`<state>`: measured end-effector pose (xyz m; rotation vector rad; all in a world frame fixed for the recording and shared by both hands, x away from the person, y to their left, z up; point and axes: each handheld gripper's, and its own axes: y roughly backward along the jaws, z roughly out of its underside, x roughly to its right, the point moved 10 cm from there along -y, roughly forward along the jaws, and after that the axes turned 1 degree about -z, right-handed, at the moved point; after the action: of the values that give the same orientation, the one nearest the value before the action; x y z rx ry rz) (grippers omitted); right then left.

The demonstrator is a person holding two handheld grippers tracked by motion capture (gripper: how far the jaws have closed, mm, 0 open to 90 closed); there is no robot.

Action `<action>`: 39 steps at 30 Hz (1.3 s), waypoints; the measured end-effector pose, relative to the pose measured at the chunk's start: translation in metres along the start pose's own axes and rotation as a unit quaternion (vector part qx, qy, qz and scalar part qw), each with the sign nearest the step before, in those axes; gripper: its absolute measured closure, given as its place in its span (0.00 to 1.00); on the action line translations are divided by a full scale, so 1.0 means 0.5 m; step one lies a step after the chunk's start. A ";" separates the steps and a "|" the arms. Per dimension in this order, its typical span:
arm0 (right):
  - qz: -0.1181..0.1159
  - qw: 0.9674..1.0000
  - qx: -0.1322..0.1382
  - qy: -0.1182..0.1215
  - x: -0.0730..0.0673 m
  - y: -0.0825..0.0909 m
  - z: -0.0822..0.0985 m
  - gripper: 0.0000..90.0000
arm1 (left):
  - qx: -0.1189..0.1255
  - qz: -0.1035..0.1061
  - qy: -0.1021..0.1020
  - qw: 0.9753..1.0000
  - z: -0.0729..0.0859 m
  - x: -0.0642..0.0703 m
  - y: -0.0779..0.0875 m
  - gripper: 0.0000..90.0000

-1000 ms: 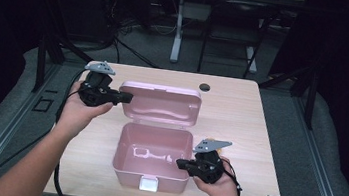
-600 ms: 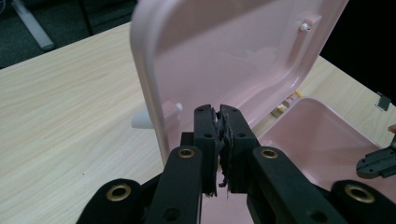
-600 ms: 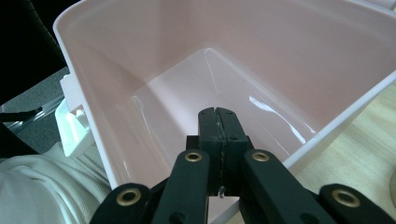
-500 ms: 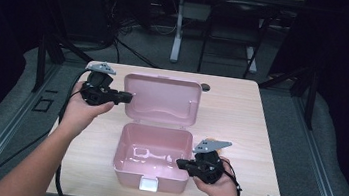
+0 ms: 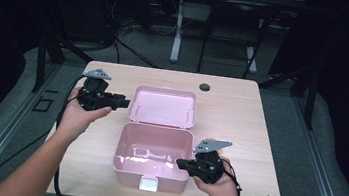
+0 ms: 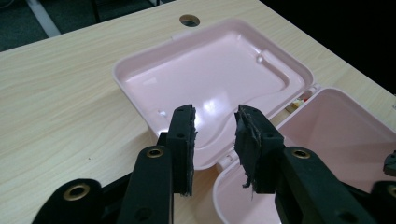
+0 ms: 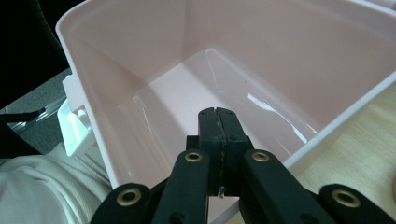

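While the lid lies flat, the left gripper has just parted its jaws, nothing between; the right gripper, jaws together, clamps the pink box wall.

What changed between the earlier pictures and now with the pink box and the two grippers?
The lid of the pink box went from near upright to lying flat, open on the table. The left gripper, which held its edge, has just been opening its jaws and let go; nothing sits between them. The right gripper stayed shut at the box's rim.
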<state>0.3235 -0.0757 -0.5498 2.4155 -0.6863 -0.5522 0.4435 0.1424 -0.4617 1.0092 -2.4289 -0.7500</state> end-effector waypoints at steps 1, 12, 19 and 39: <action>0.000 1.000 -0.001 0.001 0.000 0.000 0.000 1.00 | 0.004 -0.001 0.003 1.000 0.003 -0.002 0.001 0.74; 0.001 1.000 -0.004 -0.001 0.000 0.000 0.000 1.00 | 0.016 0.001 -0.007 1.000 0.062 0.001 0.023 0.68; 0.001 1.000 -0.006 0.003 -0.002 0.000 -0.001 0.98 | 0.028 -0.012 -0.019 0.999 0.090 0.013 0.028 0.68; -0.001 1.000 0.016 -0.004 -0.003 0.016 -0.032 0.85 | 0.031 -0.022 -0.022 0.999 0.128 0.014 0.041 0.63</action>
<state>0.3277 -0.0741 -0.5325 2.4459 -0.7016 -0.5569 0.3935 0.1701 -0.4974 1.0829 -2.4899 -0.7224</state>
